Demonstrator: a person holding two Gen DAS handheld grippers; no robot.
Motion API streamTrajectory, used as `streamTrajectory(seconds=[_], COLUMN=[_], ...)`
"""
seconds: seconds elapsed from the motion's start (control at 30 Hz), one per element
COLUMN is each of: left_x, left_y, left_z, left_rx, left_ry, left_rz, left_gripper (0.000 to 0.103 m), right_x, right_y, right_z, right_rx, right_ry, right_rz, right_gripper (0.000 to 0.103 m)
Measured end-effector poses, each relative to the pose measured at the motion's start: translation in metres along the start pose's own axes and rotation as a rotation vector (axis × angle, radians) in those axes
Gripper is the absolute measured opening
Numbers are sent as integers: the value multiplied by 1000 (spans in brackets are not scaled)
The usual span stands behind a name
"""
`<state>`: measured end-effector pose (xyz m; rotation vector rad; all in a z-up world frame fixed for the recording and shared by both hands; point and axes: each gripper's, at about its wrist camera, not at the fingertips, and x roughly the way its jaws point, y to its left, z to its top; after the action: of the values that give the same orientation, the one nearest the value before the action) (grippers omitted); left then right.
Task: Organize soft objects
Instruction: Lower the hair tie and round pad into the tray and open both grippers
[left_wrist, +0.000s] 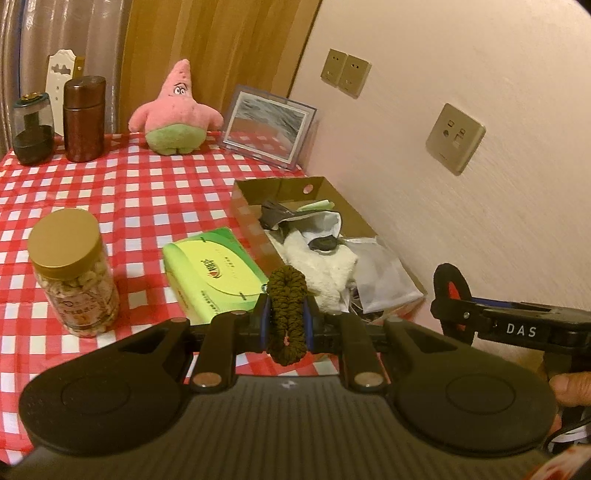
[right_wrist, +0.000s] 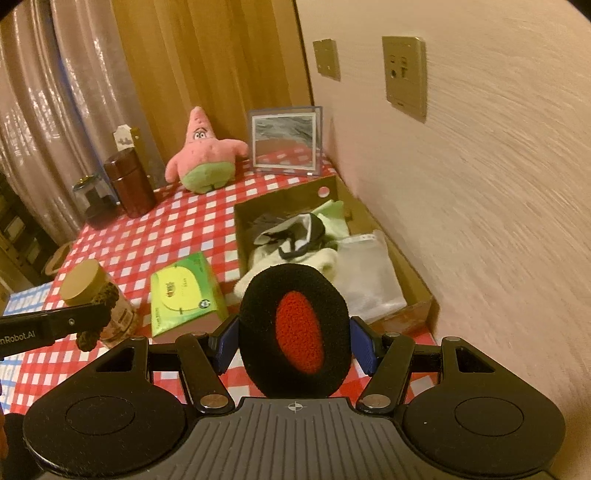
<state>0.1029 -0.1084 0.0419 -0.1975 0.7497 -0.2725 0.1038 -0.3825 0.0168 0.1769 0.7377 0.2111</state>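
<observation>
My left gripper (left_wrist: 287, 317) is shut on a dark olive scrunchie (left_wrist: 287, 295), held above the table just left of the near end of a cardboard box (left_wrist: 243, 206). My right gripper (right_wrist: 295, 341) is shut on a black foam ear pad with a red centre (right_wrist: 295, 332), held above the near end of the same box (right_wrist: 240, 236). The box holds soft things: a white fluffy cloth (left_wrist: 325, 266), a grey-white sock (left_wrist: 317, 225), a clear bag (left_wrist: 384, 273). The right gripper also shows in the left wrist view (left_wrist: 452, 295), and the left gripper (right_wrist: 92, 317) in the right wrist view.
A red-checked tablecloth (left_wrist: 129, 192) covers the table. On it stand a green tissue pack (left_wrist: 214, 273), a nut jar with a gold lid (left_wrist: 74, 273), a pink starfish plush (left_wrist: 175, 110), a photo frame (left_wrist: 267, 125), a brown canister (left_wrist: 84, 118) and a dark jar (left_wrist: 31, 127). The wall (left_wrist: 480, 166) runs close on the right.
</observation>
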Motion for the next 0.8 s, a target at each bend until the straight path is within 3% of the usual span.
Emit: streamTrajectory(seconds=[0.8], left_x=[73], left_y=[-42], left_z=[12], left_rx=[11], left_ry=[65], left_rz=[-73], left_gripper=[16], right_x=[33], right_y=[-30], right_z=[19], right_rx=[-45], right_ry=[2], right_rz=[-49], right_gripper=[62])
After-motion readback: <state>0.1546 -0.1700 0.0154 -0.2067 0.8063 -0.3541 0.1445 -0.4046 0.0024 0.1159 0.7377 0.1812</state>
